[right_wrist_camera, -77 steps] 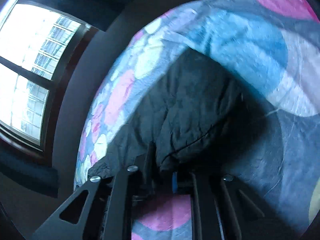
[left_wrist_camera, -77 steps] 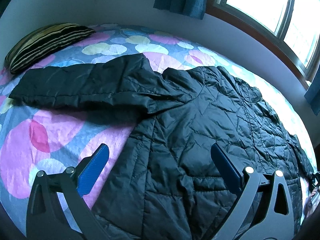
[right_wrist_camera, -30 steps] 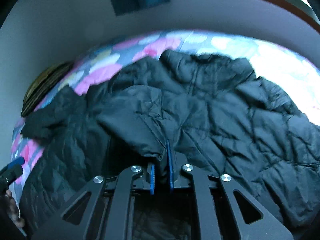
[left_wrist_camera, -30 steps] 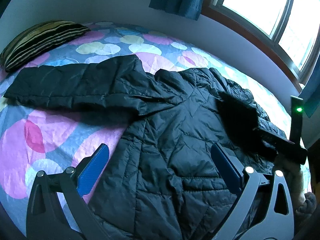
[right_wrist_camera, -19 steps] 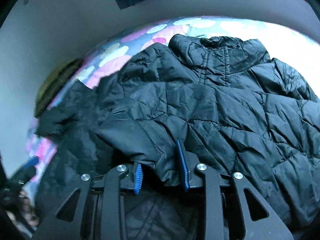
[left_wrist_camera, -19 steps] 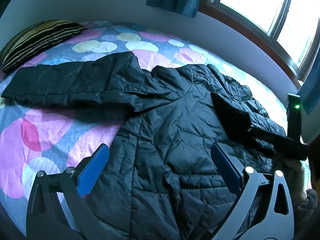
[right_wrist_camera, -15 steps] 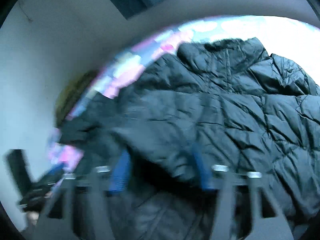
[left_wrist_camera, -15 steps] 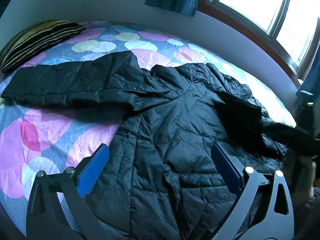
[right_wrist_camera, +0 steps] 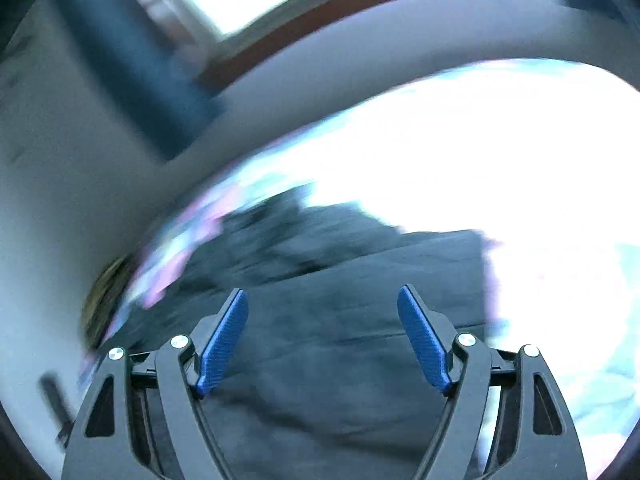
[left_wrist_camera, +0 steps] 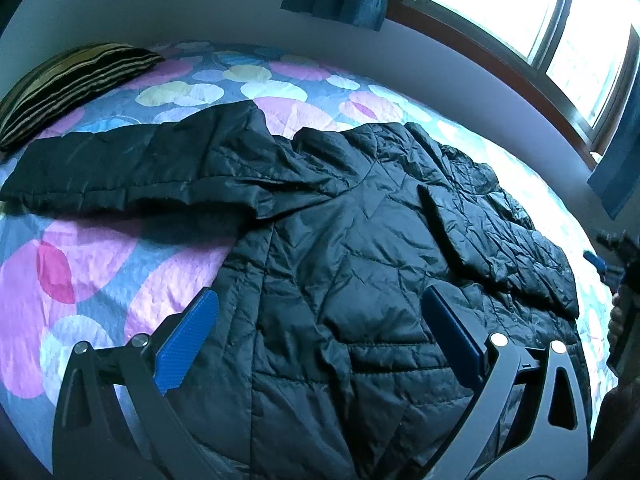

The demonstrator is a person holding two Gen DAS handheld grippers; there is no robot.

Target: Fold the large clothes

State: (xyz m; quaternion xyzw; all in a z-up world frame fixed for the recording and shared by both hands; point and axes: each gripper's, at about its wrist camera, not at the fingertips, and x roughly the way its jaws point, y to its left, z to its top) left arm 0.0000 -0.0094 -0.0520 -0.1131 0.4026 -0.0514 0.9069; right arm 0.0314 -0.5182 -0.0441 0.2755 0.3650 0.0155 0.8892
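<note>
The jacket [left_wrist_camera: 352, 248] is black puffy cloth, a bit shiny and crinkly, with stitched squares. The bedsheet [left_wrist_camera: 100, 256] is soft, matt cloth. The striped pillow [left_wrist_camera: 68, 84] looks like cloth too. The left gripper [left_wrist_camera: 320, 332] has dark frames, ridged blue pads [left_wrist_camera: 188, 336] and shiny metal screws.

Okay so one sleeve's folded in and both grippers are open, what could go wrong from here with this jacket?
1. The folded sleeve lies loose on the puffy black jacket; nothing pins it, so it may slide off.
2. The other sleeve stretches far toward the striped pillow; dragging it could shift the body.
3. The right gripper view is blurred, so regrasping may miss.
</note>
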